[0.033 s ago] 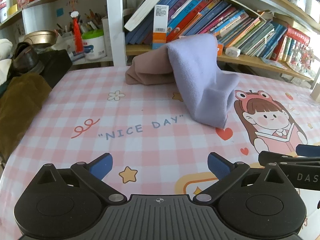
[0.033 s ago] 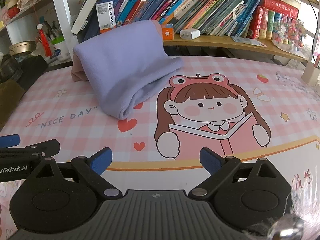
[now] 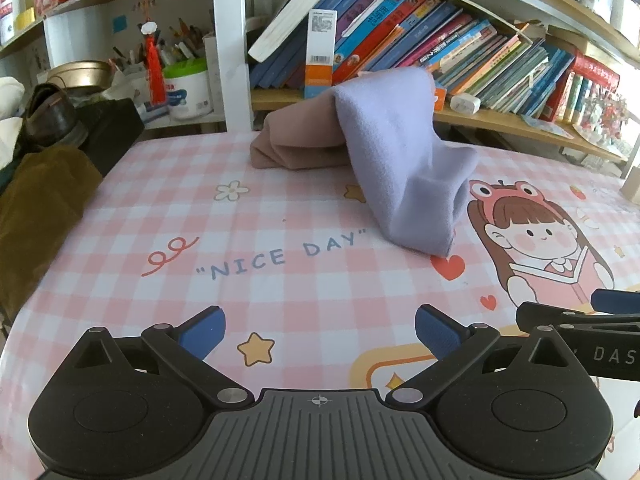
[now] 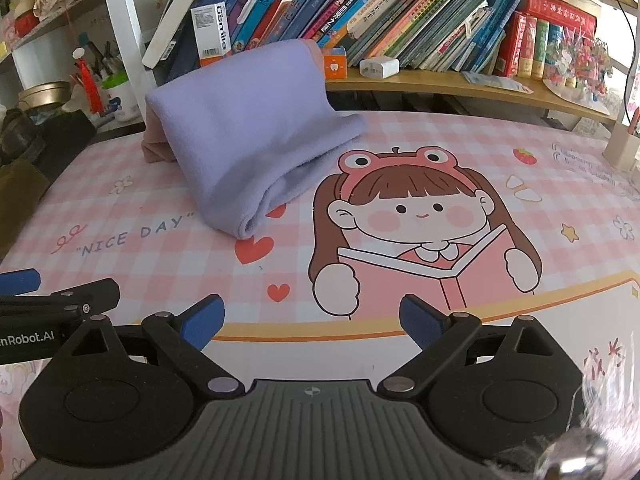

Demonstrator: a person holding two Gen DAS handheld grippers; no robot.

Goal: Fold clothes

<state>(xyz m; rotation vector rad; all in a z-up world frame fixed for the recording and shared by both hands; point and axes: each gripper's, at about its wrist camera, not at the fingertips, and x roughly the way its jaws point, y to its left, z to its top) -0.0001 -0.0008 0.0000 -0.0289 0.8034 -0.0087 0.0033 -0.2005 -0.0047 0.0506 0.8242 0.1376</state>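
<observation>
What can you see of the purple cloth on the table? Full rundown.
The purple cloth is a plain lavender piece, soft and fleecy-looking, with no print or seams visible. It is loosely folded over, with a rounded doubled edge at its near end. Its far part is draped over a folded pink cloth, so it slopes down onto the checked tablecloth, ending by a red heart print. Both grippers are well short of it, jaws open; nothing else touches it.
</observation>
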